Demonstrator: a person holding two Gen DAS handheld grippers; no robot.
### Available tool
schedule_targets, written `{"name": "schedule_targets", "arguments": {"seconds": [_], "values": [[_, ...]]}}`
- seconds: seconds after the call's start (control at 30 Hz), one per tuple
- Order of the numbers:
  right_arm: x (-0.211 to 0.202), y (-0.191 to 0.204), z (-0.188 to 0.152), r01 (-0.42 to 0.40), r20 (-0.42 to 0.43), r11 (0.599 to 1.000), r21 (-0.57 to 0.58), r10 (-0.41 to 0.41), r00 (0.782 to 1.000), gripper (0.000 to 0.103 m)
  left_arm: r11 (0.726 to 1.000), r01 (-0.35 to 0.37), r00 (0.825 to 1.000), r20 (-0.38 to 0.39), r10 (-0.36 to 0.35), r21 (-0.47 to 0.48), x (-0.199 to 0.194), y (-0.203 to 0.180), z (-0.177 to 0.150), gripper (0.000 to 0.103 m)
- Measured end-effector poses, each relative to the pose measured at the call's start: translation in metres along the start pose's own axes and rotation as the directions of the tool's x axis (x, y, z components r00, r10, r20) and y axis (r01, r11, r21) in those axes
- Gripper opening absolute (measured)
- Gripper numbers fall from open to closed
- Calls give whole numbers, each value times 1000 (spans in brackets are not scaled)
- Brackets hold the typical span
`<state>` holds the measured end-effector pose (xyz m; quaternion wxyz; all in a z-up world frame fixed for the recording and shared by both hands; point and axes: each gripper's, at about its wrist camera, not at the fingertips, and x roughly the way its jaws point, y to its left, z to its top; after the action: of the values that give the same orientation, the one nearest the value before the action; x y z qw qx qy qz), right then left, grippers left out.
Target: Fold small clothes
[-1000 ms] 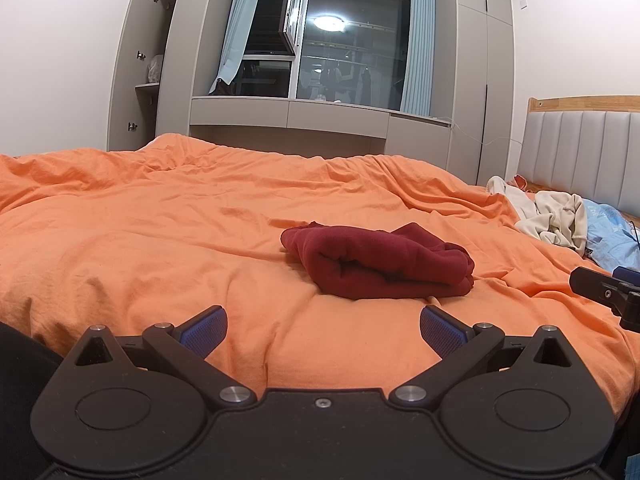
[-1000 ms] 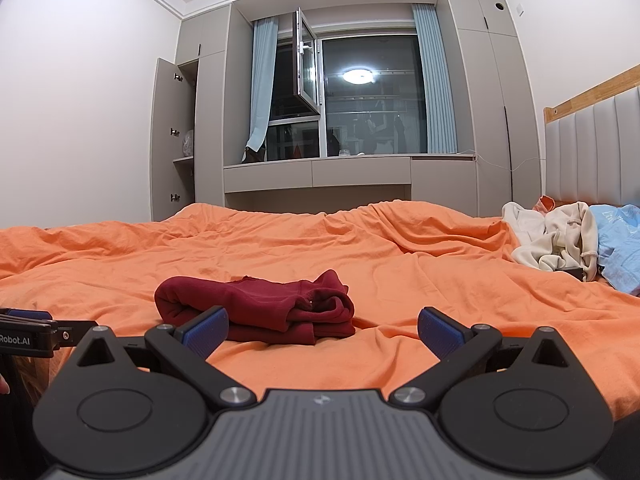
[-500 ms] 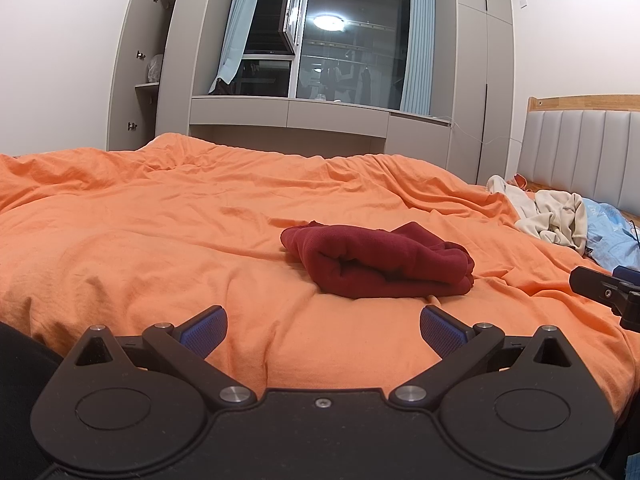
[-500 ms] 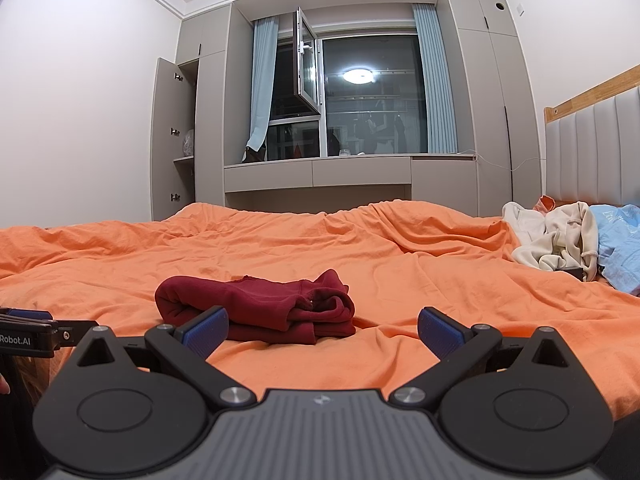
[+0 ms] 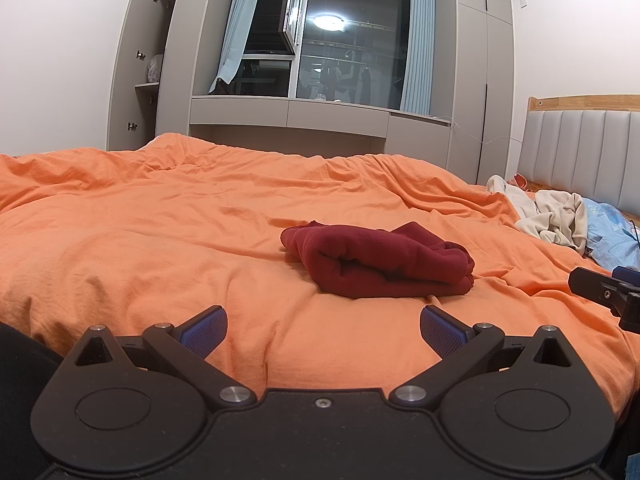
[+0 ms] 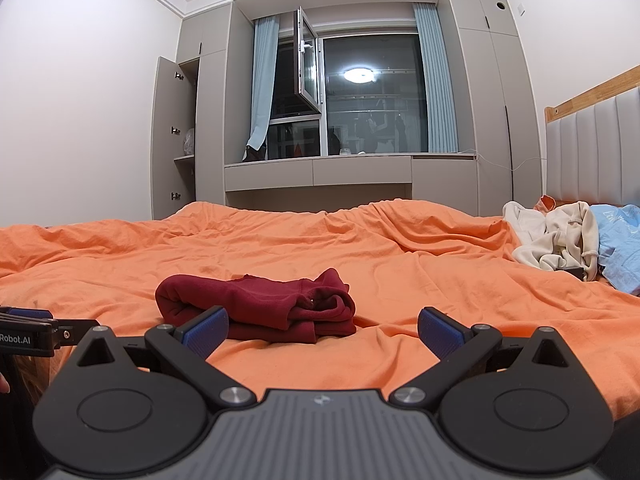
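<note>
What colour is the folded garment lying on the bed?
Dark red garment, plain with no pattern; the left wrist view shows it best.

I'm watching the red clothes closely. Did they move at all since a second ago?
No. In the left wrist view the red clothes lie in the same spot on the orange bedcover, the same way off the cream clothes by the headboard.

The dark red garment looks like soft, matt knit cloth on the bed's wrinkled matt orange cover. The left tool is matt black plastic with ribbed blue pads and shiny metal pivots. At 3 o'clock the headboard shows smooth padding under pale wood
</note>
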<state>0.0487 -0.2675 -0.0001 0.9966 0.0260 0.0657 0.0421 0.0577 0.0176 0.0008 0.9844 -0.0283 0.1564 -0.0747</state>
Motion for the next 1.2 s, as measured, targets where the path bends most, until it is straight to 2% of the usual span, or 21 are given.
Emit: {"name": "schedule_targets", "arguments": {"seconds": [0.87, 0.97, 1.07, 1.2], "values": [[0, 0, 0, 0, -1, 1000, 0, 0, 1000, 103, 1000, 6, 1000, -14, -6, -18, 0, 1, 0, 102], [0, 0, 0, 0, 0, 1000, 0, 0, 1000, 103, 1000, -13, 999, -36, 13, -7, 3, -3, -5, 102], [0, 0, 0, 0, -1, 1000, 0, 0, 1000, 103, 998, -51, 998, -24, 51, 28, 2, -9, -8, 102], [0, 0, 0, 1, -1, 1000, -1, -1, 1000, 103, 998, -49, 999, -15, 49, 44, -2, -12, -8, 102]]}}
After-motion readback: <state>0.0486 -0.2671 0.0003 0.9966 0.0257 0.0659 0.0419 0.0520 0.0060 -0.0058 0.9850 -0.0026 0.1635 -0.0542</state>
